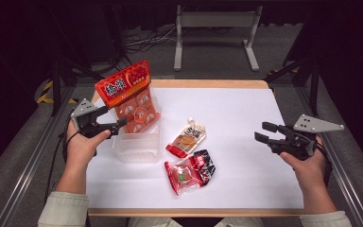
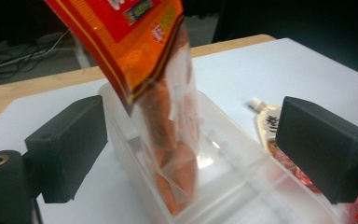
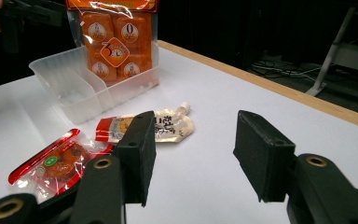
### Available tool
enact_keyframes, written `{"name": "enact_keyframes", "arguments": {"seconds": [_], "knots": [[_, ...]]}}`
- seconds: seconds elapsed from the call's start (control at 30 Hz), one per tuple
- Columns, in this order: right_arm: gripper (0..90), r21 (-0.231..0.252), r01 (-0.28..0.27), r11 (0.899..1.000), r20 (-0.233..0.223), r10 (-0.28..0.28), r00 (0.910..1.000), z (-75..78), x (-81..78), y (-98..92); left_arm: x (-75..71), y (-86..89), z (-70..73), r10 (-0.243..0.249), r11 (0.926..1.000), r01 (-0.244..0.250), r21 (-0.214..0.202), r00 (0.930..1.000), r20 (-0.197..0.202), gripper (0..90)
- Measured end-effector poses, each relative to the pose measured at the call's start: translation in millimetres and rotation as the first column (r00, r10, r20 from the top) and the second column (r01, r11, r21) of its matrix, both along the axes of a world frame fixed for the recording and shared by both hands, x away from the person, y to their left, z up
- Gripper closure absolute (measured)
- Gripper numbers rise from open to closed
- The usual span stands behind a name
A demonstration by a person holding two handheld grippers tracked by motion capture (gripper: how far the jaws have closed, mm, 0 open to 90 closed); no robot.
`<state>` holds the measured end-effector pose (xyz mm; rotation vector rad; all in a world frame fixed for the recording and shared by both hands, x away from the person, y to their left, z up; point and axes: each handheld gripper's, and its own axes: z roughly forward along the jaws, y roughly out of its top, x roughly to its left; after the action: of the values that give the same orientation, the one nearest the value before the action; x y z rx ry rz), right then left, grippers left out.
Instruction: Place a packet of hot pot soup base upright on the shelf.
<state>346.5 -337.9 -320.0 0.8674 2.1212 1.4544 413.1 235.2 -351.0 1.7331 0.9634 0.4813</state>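
The left tool (image 1: pixel 116 124) hangs released just beside the clear plastic bin (image 1: pixel 137 147), jaws wide apart with nothing pressed between them. Inside the bin, a tall orange-and-red snack bag (image 1: pixel 128 97) stands on end, leaning on the wall, probably just set in. A cream spouted pouch (image 1: pixel 186 137) and red-and-black clear packet (image 1: pixel 190 171) lie on the white worktop (image 1: pixel 246 109). The right tool (image 1: pixel 267 132) waits, released and empty.

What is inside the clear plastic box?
An orange snack bag stands in the far part of the clear box; its top sticks out above the rim. The near part looks empty. The bag covers the bottom beneath it.
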Motion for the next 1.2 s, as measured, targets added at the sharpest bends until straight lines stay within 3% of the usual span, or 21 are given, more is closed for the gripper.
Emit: {"name": "enact_keyframes", "arguments": {"seconds": [0.07, 0.17, 0.27, 0.5, 0.9, 1.2], "knots": [[48.4, -0.007, -0.008, 1.0, -0.009, 0.008, 0.9999, -2.6, 1.4, 4.1, -8.1, 1.3, -0.9, -0.026, 0.9996, 0.026, -0.008, 0.9997, -0.002, 9.5], [48.2, -0.012, -0.013, 1.0, -0.012, 0.013, 0.9998, -3.3, 2.2, 6.6, -21.4, 2.1, -1.9, -0.032, 0.9995, 0.032, -0.008, 0.9992, 0.026, 9.4], [47.8, -0.018, -0.017, 1.0, -0.016, 0.017, 0.9997, -5.0, 3.4, 9.7, -32.2, 1.6, -0.3, -0.056, 0.9985, 0.056, -0.002, 0.9982, 0.022, 9.6], [46.9, -0.026, -0.039, 0.999, -0.015, 0.038, 0.9992, -6.7, 6.4, 18.6, -55.3, -4.6, 7.2, -0.166, 0.9858, 0.166, 0.027, 0.9861, 0.004, 10.2], [42.5, -0.038, -0.069, 0.997, -0.029, 0.068, 0.9973, -14.2, 12.5, 36.7, -64.8, -3.4, 4.6, -0.211, 0.9772, 0.211, 0.021, 0.9774, -0.014, 11.3], [37.0, -0.068, -0.117, 0.991, -0.097, 0.11, 0.9892, -32.8, 22.4, 64.0, -70.7, -6.5, 5.4, -0.231, 0.9726, 0.231, 0.027, 0.973, -0.008, 12.1]]}}
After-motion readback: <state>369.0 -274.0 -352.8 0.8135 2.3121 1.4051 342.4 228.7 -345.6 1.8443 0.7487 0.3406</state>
